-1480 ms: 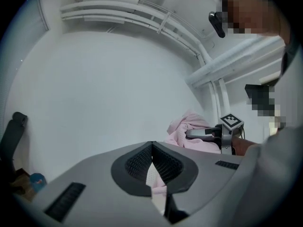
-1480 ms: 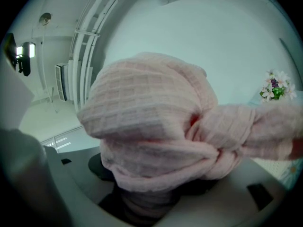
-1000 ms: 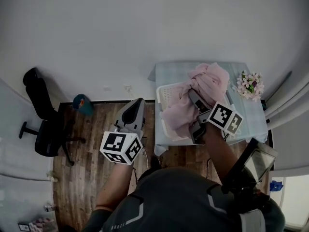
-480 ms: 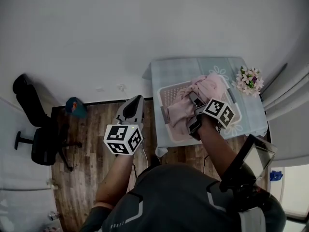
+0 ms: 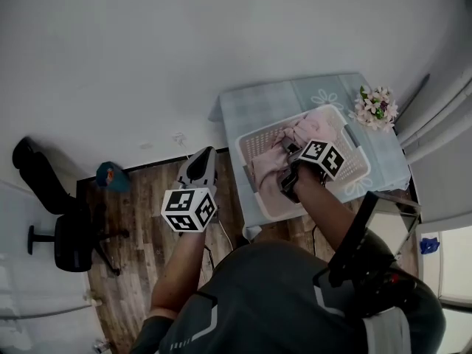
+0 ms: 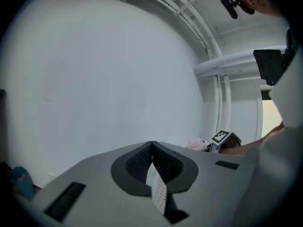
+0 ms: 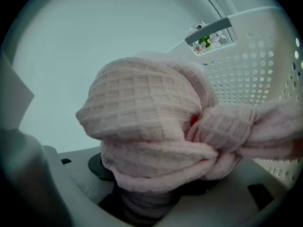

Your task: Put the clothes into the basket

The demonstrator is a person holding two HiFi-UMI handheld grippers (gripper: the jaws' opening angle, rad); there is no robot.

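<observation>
A desk [image 5: 258,105] under a pale blue cloth stands against the white wall [image 5: 184,43]. A small bunch of white and pink flowers [image 5: 375,108] sits at its far right corner. On the wooden floor [image 5: 133,271] to the left, a black office chair [image 5: 72,240] stands well apart from the desk. A teal object [image 5: 109,176] lies near the wall between them. A small blue thing [image 5: 430,245] lies at the right edge.

basket [image 5: 254,144] on table [image 5: 251,102]; cloth [image 5: 267,169] in basket; flowers [image 5: 375,108] right of basket; chair [image 5: 63,231] far left
</observation>
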